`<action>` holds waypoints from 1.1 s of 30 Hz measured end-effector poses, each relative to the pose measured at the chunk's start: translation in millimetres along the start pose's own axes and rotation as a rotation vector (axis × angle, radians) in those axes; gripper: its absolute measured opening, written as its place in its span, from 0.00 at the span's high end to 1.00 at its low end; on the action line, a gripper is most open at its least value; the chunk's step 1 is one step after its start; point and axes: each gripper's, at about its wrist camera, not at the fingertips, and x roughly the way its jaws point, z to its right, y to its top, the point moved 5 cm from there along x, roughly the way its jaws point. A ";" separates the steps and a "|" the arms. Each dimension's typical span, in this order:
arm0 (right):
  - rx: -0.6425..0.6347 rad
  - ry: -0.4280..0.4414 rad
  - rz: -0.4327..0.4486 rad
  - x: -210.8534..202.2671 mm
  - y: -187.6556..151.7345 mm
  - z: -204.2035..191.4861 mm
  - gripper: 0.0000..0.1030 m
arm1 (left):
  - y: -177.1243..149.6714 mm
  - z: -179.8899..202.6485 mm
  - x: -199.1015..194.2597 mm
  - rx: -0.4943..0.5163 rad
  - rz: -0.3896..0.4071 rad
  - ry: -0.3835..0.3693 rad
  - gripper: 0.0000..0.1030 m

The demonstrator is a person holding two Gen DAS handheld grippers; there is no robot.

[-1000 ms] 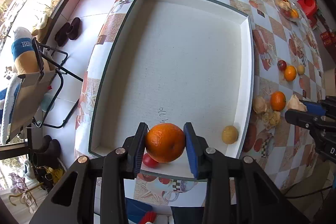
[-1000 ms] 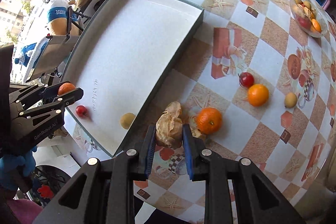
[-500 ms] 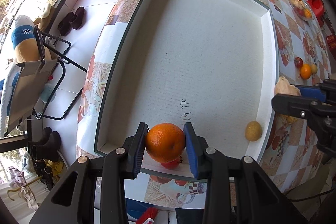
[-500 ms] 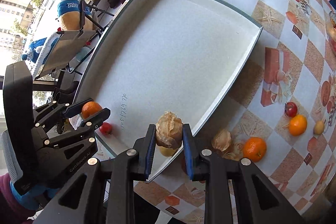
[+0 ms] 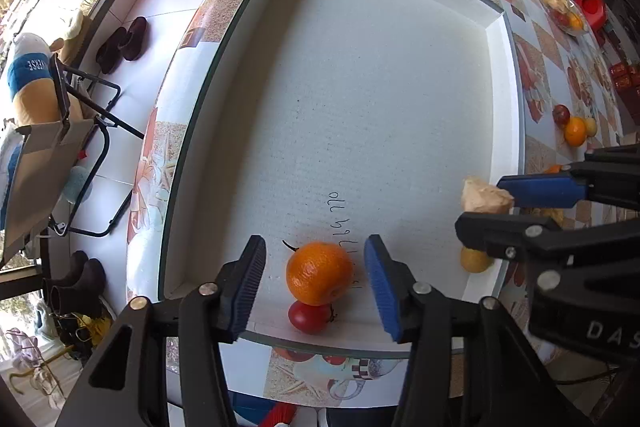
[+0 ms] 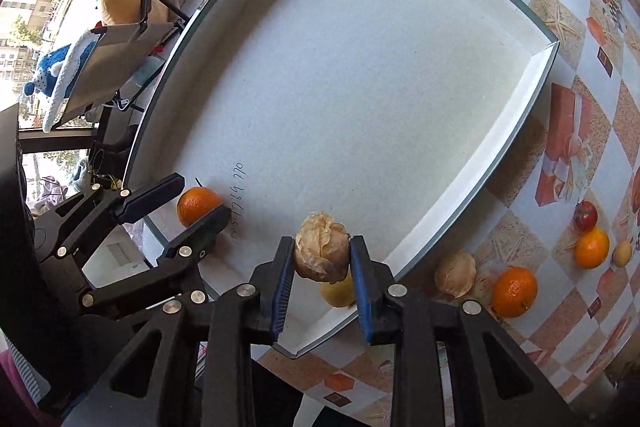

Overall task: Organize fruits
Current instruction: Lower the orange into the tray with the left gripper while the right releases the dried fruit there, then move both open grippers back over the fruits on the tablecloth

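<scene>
The left gripper (image 5: 314,287) points straight down over the near corner of the big white tray (image 5: 505,99). Its jaws have just been opening, and now the blue pads stand apart from the orange (image 5: 320,273) on both sides. The orange sits between them on the tray floor, touching a small red fruit (image 5: 310,317) just below it. Farther right, a little yellow fruit (image 6: 338,293) lies by the tray's near wall. The right gripper (image 6: 322,281) is over it. Its jaws have just been opening too, and the papery brown husk fruit (image 6: 322,253) is between the pads, which look like they touch it. On the patterned table (image 6: 576,131) to the right lie another husk fruit (image 6: 456,274) and another orange (image 6: 514,291).
</scene>
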 end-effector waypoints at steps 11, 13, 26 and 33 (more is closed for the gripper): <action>0.012 -0.068 0.071 -37.3 -2.2 12.8 0.00 | -1.3 0.9 -11.7 0.001 0.030 -0.024 0.24; 0.035 -0.066 0.111 -49.0 1.5 17.0 0.00 | -1.0 -0.6 -14.4 -0.002 0.036 -0.011 0.24; 0.216 -0.053 0.160 -75.9 -8.6 58.3 0.00 | 26.4 -6.3 -43.0 -0.050 0.102 0.012 0.24; 0.328 -0.041 0.167 -81.5 -26.3 90.7 0.00 | 39.0 11.5 -48.9 -0.001 0.111 0.034 0.24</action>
